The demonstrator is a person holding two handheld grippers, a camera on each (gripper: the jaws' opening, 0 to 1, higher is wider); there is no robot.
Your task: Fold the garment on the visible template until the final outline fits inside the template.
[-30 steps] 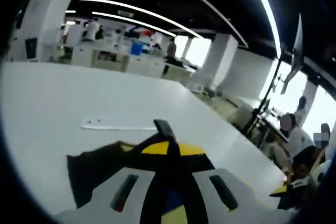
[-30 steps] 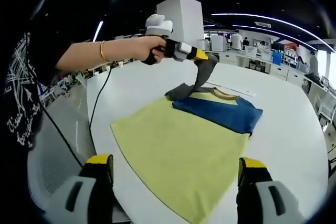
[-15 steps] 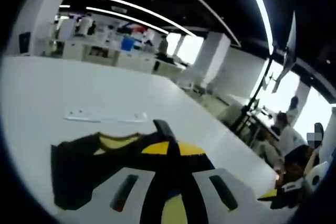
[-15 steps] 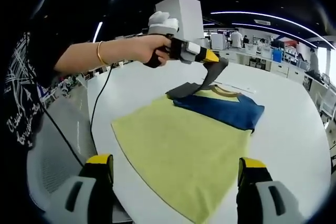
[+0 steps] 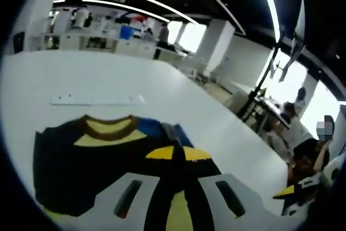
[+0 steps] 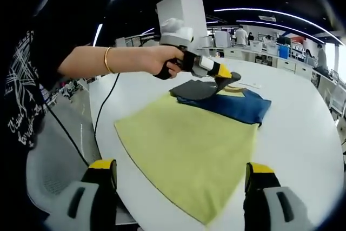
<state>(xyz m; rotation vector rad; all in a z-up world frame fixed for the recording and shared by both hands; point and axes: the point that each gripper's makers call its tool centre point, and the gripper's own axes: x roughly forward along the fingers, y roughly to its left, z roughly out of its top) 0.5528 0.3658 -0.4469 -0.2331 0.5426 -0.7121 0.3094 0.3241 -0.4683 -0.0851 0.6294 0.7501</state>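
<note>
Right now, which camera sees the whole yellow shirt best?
The right gripper view: the shirt lies spread across the white table. The left gripper view catches just its collar end and dark sleeve up close.

The garment (image 5: pixel 97 150) is seen close and low along the desk (image 5: pixel 108 79) from the left gripper view; from the right gripper view it is seen whole, from farther back.

garment (image 5: pixel 81 160) lower part behind left claw (image 5: pixel 175 158), background people (image 5: pixel 294 128) blurred
</note>
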